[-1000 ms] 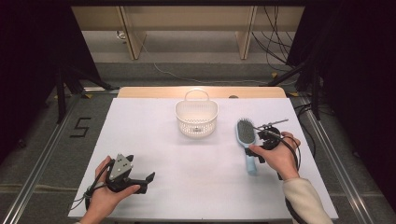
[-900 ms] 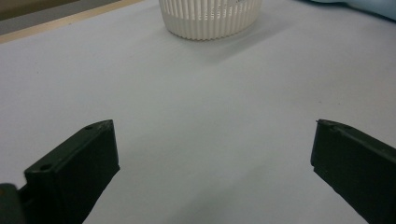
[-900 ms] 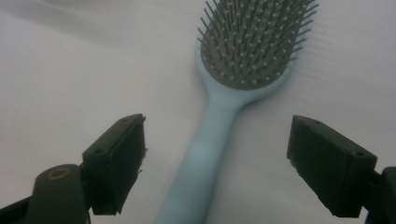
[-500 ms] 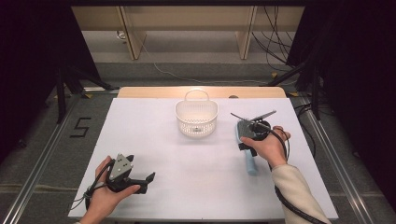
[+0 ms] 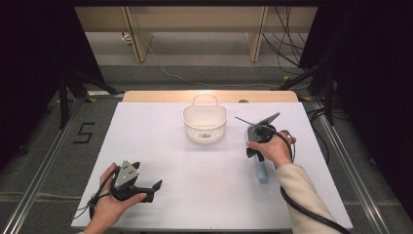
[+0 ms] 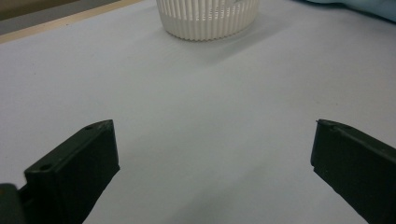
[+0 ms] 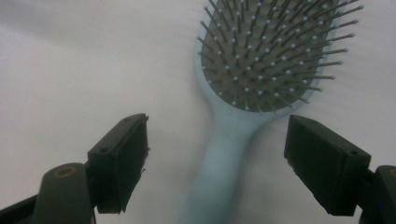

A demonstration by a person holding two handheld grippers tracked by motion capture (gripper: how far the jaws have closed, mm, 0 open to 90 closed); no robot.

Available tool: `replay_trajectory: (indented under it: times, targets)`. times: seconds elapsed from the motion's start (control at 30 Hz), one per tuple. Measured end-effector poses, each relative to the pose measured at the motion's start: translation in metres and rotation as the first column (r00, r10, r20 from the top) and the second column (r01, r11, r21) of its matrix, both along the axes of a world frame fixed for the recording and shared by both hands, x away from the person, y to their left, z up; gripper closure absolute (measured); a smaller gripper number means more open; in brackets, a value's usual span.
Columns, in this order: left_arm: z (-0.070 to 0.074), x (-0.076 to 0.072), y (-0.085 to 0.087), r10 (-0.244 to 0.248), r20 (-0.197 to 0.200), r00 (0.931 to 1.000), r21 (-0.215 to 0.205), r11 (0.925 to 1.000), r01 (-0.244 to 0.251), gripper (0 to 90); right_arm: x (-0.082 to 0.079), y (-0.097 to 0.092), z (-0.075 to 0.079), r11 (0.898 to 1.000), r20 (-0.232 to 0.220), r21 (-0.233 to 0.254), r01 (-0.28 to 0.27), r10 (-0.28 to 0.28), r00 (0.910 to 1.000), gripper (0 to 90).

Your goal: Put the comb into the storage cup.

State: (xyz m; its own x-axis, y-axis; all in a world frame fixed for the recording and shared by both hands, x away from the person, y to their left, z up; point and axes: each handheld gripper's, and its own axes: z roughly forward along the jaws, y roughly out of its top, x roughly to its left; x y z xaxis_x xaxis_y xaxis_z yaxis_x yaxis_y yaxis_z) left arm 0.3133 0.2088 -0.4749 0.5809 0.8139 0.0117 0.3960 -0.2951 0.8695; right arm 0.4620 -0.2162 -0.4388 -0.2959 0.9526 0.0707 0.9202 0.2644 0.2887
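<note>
The right gripper view shows the bristles of the light blue hairbrush (image 7: 252,79) facing up and its handle lying between the two wide-apart jaws, which do not touch it, while in the high view the person's hand covers most of the brush. There the right gripper (image 5: 257,119) is over the brush just right of the white basket (image 5: 205,123), with the forearm coming in at an angle. The left gripper (image 5: 155,186), also wide open and holding nothing, rests low on the table (image 5: 195,165), well in front of the basket.
</note>
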Motion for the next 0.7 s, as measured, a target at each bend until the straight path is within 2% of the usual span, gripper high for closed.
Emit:
replay_trajectory:
  times: [0.03,0.1,0.23,0.37,0.6,0.7]
  targets:
    - [0.0,0.0,0.0,-0.002,0.001,1.0,0.001,1.0,0.002,0.3,0.002,0.001,-0.003,1.0,-0.019,-0.007,0.002,-0.003,0.9998,22.7]
    - [0.0,0.0,0.0,-0.003,0.0,1.0,0.0,1.0,0.003,0.3,0.003,0.001,-0.004,1.0,-0.026,-0.009,0.001,-0.001,0.9997,22.9]
    - [0.0,0.0,0.0,-0.005,-0.001,1.0,0.0,1.0,0.005,0.3,0.007,0.002,-0.008,0.999,-0.089,-0.032,0.019,-0.022,0.9958,24.9]
    - [0.0,0.0,0.0,-0.003,-0.002,1.0,-0.002,1.0,0.003,0.3,0.011,0.002,-0.01,0.998,-0.112,-0.051,0.042,-0.047,0.9926,27.3]
    - [0.0,0.0,0.0,-0.005,-0.003,1.0,-0.003,1.0,0.005,0.3,0.015,0.003,-0.015,0.995,-0.127,-0.066,0.073,-0.081,0.9886,30.2]
    - [0.0,0.0,0.0,-0.007,-0.004,1.0,-0.004,1.0,0.007,0.3,0.016,0.005,-0.016,0.994,-0.13,-0.076,0.078,-0.087,0.9876,34.2]
